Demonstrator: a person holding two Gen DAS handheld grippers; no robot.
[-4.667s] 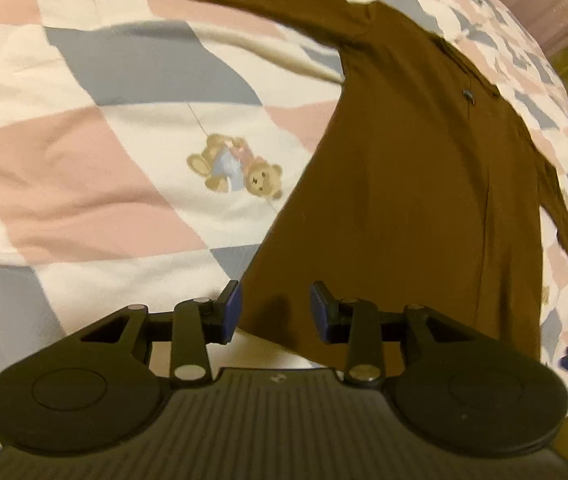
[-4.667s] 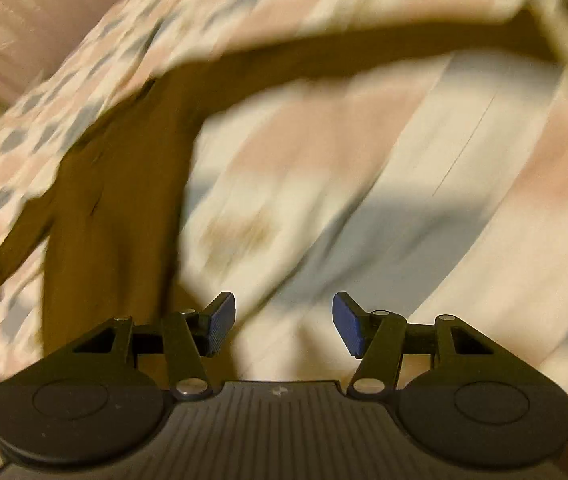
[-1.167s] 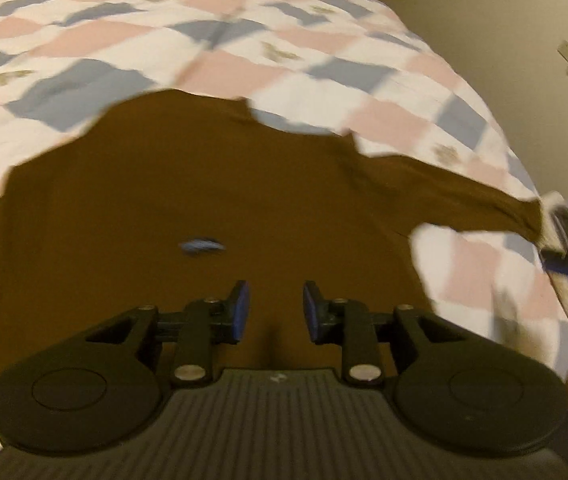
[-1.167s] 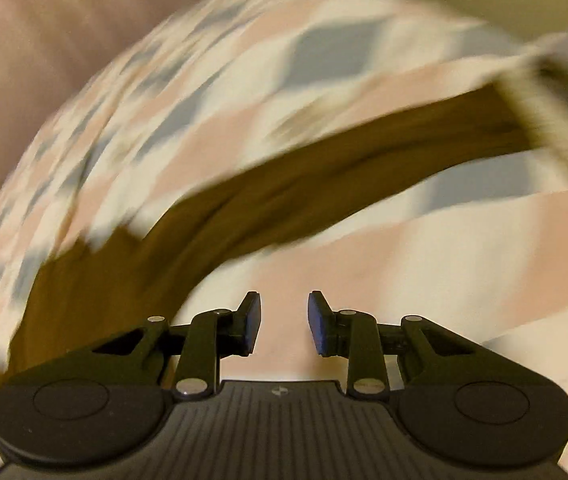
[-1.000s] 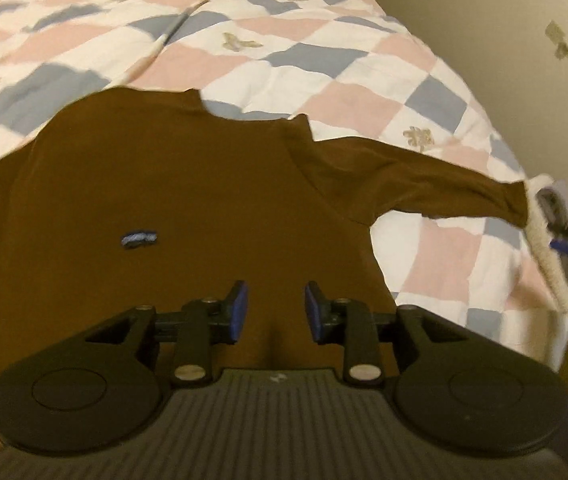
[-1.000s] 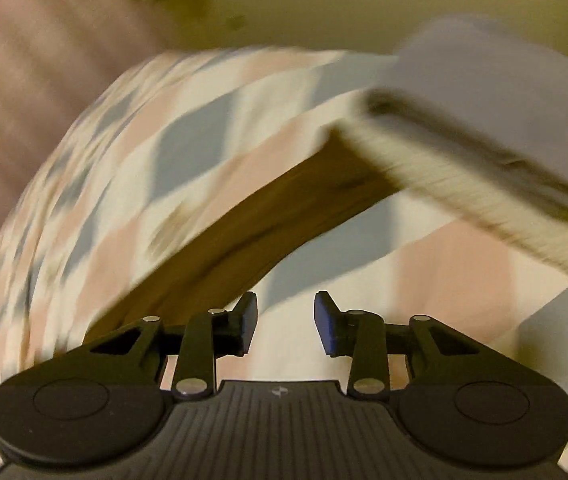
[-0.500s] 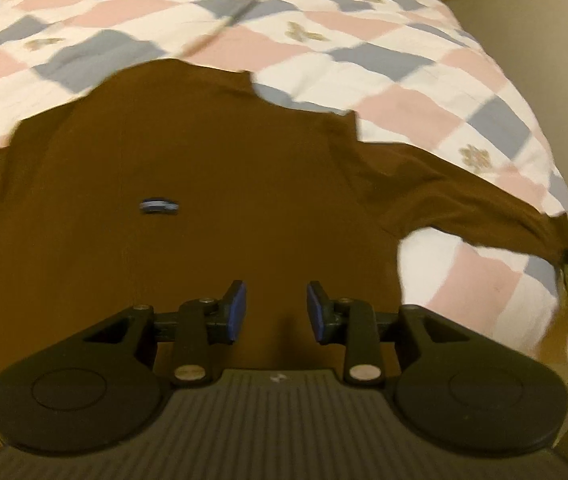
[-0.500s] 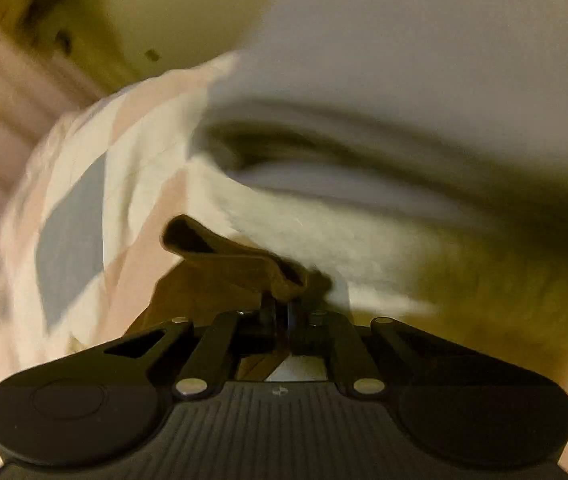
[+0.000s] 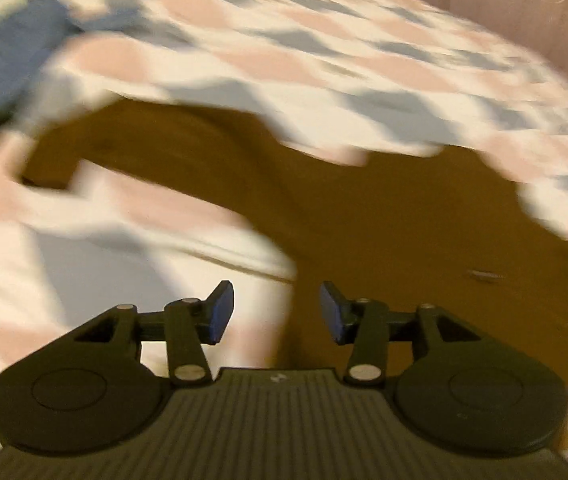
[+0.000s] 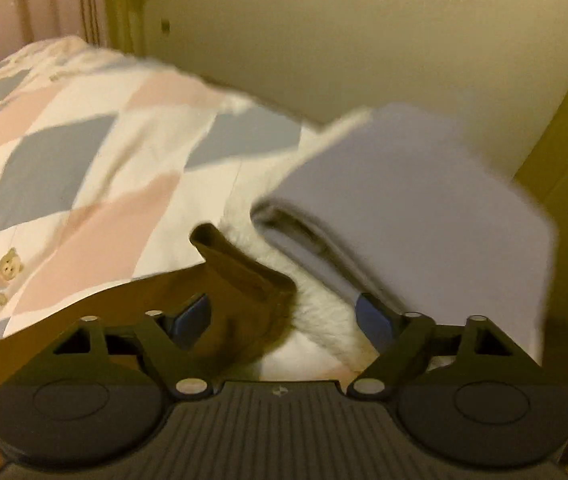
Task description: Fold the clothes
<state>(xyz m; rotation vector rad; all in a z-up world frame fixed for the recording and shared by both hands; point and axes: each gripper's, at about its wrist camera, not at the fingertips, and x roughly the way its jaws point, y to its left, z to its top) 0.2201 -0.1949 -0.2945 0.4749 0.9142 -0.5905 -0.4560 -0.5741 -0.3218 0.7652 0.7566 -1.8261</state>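
Shirt (image 9: 364, 208): flat on quilt (image 9: 324, 52). Left gripper (image 9: 275, 312): jaws apart, just widened, empty. Right view only: cuff (image 10: 239, 280) loose between right gripper (image 10: 284, 320) jaws, just sprung wide; half a second ago pinched.

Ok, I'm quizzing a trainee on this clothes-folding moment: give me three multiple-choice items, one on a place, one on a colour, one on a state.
1. Where does the brown long-sleeved shirt lie?
A. on the checked quilt
B. on a chair
C. on the floor

2. What colour are the gripper pads?
A. red
B. blue
C. white

3. How does the right gripper stand?
A. shut on the cuff
B. out of view
C. open, the sleeve cuff between its jaws

A: quilt all around the shirt. B: blue pads in both views. C: pads apart, having just opened.
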